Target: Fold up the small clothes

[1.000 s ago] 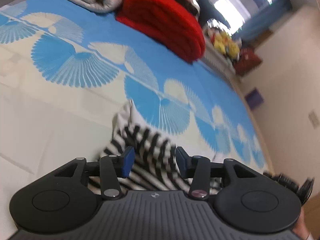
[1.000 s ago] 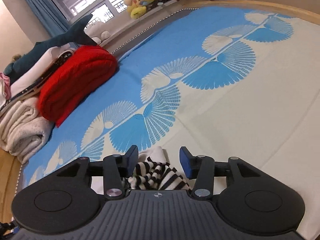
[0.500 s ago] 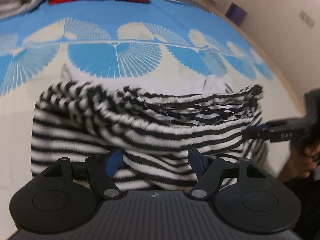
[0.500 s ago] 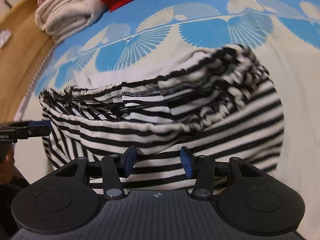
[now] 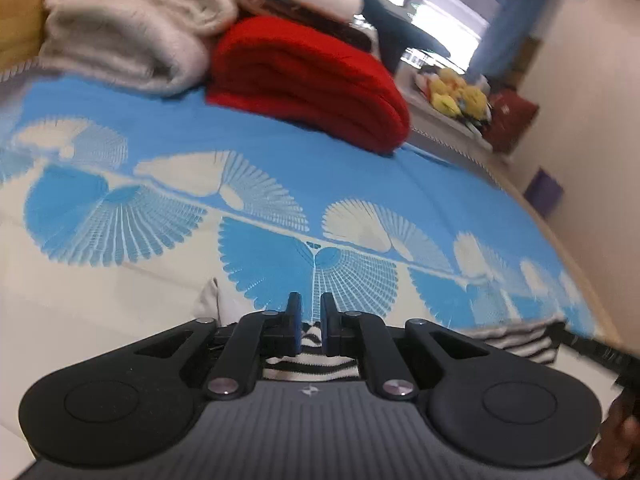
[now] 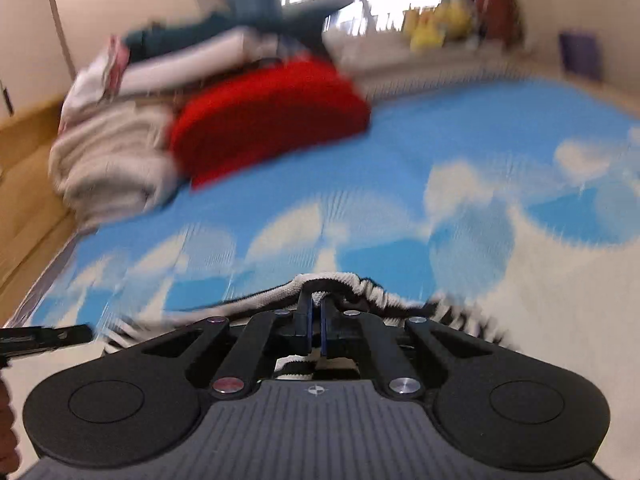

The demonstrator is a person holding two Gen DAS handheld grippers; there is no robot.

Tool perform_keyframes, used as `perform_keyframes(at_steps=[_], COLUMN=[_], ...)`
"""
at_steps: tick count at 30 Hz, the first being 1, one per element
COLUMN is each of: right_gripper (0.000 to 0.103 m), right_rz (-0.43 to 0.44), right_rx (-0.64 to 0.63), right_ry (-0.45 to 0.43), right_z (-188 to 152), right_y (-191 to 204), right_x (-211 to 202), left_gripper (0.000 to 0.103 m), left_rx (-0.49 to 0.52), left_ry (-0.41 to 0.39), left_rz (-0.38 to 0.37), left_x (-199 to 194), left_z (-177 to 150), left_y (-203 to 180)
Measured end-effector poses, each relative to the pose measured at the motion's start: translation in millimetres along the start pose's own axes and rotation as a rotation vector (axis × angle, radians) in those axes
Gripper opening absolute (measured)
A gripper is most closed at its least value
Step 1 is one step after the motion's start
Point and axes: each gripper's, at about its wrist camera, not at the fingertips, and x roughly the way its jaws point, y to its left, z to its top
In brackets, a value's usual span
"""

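Left gripper [image 5: 311, 326]: its blue-padded jaws have just been closing and now pinch a fold of the striped garment [image 5: 308, 364]; a narrow slit stays between the pads, with black-and-white cloth bunched in it.
Right gripper [image 6: 316, 330]: its jaws have just been closing too and stand almost pressed together, clamped on the hem of the same garment, which humps up over the fingertips.
Striped garment: it lies low on the bedspread [image 5: 120, 300], right under both tools and stretched between them. In the left wrist view a further stretch of it shows at the right edge, beside the other tool's dark finger. In the right wrist view it trails off to both sides of the jaws, and this view is blurred.
Hands: a bit of a hand shows at the lower right corner of the left wrist view and at the lower left edge of the right wrist view.
Bedspread: cream near the tools, then a band of blue and white fan shapes, then plain blue farther off.
Red blanket [image 5: 308, 80]: folded, resting on the blue part, well apart from the garment.
Cream blanket [image 5: 132, 40]: folded thick, touching the red one on its left.
Soft toys [image 5: 460, 96]: yellow ones on a ledge by the window, beyond the bed.
Purple box [image 5: 544, 192]: against the far wall, right of the bed.
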Motion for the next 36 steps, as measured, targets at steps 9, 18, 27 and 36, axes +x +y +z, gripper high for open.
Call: perform_keyframes(at_steps=[9, 18, 27, 36], right_gripper=[0.019, 0.046, 0.048, 0.003], right_rz=[-0.120, -0.185, -0.163, -0.227], right_rx=[-0.034, 0.047, -0.122, -0.178], right_ry=[0.337, 0.044, 0.308, 0.163], right_z=[-19, 12, -15, -3], right_y=[-7, -57, -49, -35], right_x=[70, 5, 48, 63], left_gripper=[0.050, 0.071, 0.043, 0.002], left_rx=[-0.086, 0.172, 0.267, 0.235], left_ry=[0.086, 0.200, 0.220, -0.044], left_rz=[0.034, 0.087, 0.134, 0.177], left_x=[2, 29, 58, 30], left_z=[16, 7, -7, 26], left_y=[40, 34, 35, 36])
